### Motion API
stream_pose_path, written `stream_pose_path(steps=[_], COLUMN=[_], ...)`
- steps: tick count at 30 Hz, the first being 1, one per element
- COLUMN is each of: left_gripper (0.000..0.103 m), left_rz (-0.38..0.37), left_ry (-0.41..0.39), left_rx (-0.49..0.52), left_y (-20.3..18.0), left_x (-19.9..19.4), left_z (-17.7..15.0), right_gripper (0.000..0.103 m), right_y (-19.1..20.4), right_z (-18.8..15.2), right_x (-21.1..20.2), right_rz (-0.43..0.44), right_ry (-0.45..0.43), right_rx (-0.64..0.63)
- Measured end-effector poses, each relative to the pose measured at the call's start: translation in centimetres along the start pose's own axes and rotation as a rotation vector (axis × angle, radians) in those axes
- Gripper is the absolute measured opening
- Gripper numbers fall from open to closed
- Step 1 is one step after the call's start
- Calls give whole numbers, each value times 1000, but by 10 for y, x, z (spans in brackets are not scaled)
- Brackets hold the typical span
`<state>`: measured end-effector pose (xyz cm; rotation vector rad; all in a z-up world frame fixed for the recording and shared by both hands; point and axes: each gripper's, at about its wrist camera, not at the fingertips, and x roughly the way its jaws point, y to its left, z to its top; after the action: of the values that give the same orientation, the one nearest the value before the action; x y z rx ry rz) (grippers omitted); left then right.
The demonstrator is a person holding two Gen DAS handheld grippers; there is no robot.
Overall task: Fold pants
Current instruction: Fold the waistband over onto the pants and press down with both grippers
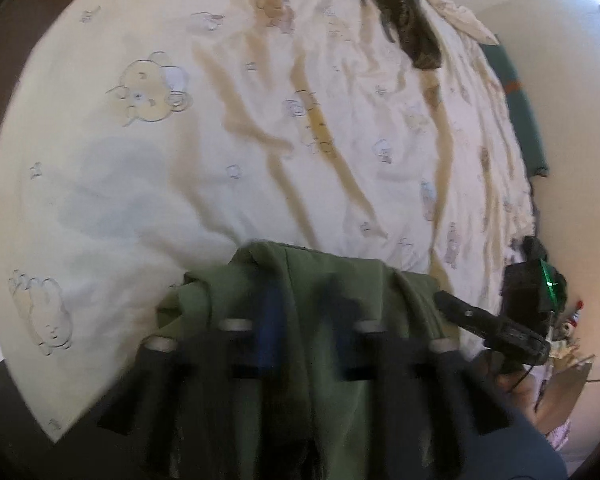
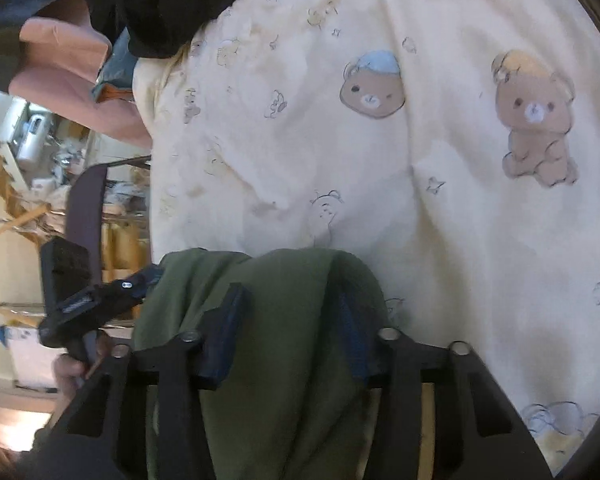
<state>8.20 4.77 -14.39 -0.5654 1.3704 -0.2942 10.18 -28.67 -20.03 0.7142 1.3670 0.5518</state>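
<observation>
The green pants (image 1: 300, 320) hang bunched between the fingers of my left gripper (image 1: 304, 308), which is shut on them above a cream bedsheet (image 1: 260, 140) printed with bears. In the right wrist view the same green pants (image 2: 276, 320) are clamped between the blue pads of my right gripper (image 2: 288, 320) and drape down over it. The other gripper (image 1: 492, 324) shows at the right edge of the left wrist view, touching the cloth, and at the left of the right wrist view (image 2: 100, 300). The rest of the pants is hidden below the frames.
A dark garment pile (image 1: 404, 12) lies at the far end of the bed; it also shows in the right wrist view (image 2: 168, 4). A pink chair (image 2: 72, 72) and cluttered shelves (image 2: 40, 152) stand beside the bed. A teal cloth (image 1: 516, 108) hangs off the bed's right edge.
</observation>
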Motion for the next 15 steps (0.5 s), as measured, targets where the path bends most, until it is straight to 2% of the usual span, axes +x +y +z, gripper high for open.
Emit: stream_pose_path(steps=[1, 4, 6, 10, 13, 15], left_gripper=[4, 2, 1, 1, 1, 1], left_rz=[6, 26, 37, 50, 115, 128], left_ry=[-8, -79, -129, -164, -200, -172], left_rx=[26, 78, 73, 19, 13, -8], left_y=[-4, -16, -14, 0, 7, 17], left_x=[-2, -21, -34, -43, -44, -35], left_z=[-1, -2, 4, 18, 25, 31], right_gripper=[3, 3, 2, 1, 1, 1], right_y=[5, 28, 36, 33, 25, 9], right_z=[0, -1, 1, 11, 20, 29], right_x=[-3, -15, -28, -47, -48, -42], right_rz=[11, -10, -5, 8, -39, -82], right_ry=[-14, -67, -123, -203, -237, -233], right_rx=[-24, -154, -187, -188, -164, -105])
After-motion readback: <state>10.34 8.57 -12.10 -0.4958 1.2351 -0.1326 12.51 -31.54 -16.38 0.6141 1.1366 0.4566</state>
